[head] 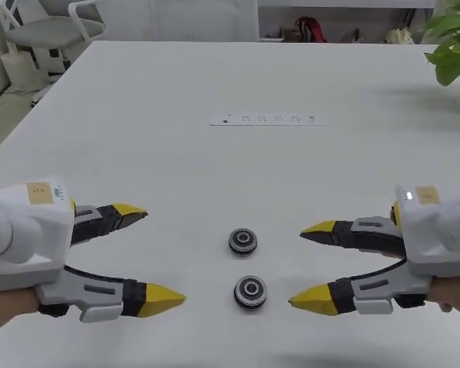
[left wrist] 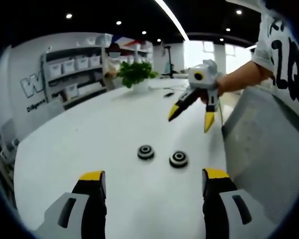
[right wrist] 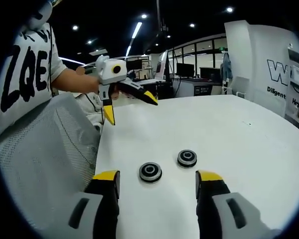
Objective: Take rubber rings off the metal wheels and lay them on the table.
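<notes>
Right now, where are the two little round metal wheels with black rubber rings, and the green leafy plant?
far black-ringed round metal wheel (head: 243,241), head view, on its hub
near black-ringed round metal wheel (head: 250,292), head view, on its hub
green leafy plant (head: 449,70), head view, on a leaf

Two small round metal wheels lie flat on the white table (head: 215,169), toward its near edge, roughly midway between left and right edges. Far wheel (head: 243,241) and near wheel (head: 250,292) sit one behind the other, close, not touching. Each has a black rubber ring (head: 231,241) seated around the rim, a silvery face and a dark centre.
</notes>
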A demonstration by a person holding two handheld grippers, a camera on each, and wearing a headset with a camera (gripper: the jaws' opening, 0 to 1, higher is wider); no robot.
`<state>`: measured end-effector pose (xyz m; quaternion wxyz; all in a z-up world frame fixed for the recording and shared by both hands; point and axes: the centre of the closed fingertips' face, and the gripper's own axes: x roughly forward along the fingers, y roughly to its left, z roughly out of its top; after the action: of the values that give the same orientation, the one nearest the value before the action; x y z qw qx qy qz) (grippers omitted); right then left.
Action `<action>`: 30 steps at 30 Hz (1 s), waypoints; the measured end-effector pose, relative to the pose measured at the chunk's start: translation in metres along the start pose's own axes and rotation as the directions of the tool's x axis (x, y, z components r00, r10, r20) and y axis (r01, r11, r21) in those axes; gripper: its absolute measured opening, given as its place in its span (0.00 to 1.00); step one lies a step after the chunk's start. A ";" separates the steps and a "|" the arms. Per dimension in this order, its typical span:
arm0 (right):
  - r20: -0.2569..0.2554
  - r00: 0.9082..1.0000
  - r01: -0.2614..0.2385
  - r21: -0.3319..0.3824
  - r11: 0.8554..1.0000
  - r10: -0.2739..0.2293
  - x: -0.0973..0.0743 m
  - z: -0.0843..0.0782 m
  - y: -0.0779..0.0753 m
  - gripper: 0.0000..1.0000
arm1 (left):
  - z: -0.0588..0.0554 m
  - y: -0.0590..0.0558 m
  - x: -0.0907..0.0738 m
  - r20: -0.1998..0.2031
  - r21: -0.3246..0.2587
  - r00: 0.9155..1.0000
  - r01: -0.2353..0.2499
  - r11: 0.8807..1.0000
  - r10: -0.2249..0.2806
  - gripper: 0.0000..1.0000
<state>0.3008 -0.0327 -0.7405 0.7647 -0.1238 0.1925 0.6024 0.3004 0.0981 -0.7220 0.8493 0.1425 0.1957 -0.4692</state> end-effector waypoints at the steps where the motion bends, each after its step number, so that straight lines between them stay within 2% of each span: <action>1: -0.002 1.000 -0.001 0.000 1.000 0.001 0.001 -0.001 0.000 0.58 | 0.000 0.000 0.001 0.001 -0.001 1.000 0.002 1.000 -0.002 0.80; 9: -0.021 0.999 -0.024 -0.016 1.000 0.023 0.009 -0.010 -0.003 0.54 | -0.001 -0.002 0.010 -0.009 0.002 0.999 0.030 1.000 -0.030 0.76; 30: -0.058 0.995 -0.088 -0.045 0.995 0.086 0.026 -0.022 0.000 0.42 | -0.005 -0.010 0.025 -0.018 0.019 0.996 0.087 0.996 -0.087 0.65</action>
<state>0.3032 -0.0190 -0.7720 0.7289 -0.1503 0.2044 0.6359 0.3032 0.0763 -0.7385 0.8247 0.1464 0.2045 -0.5065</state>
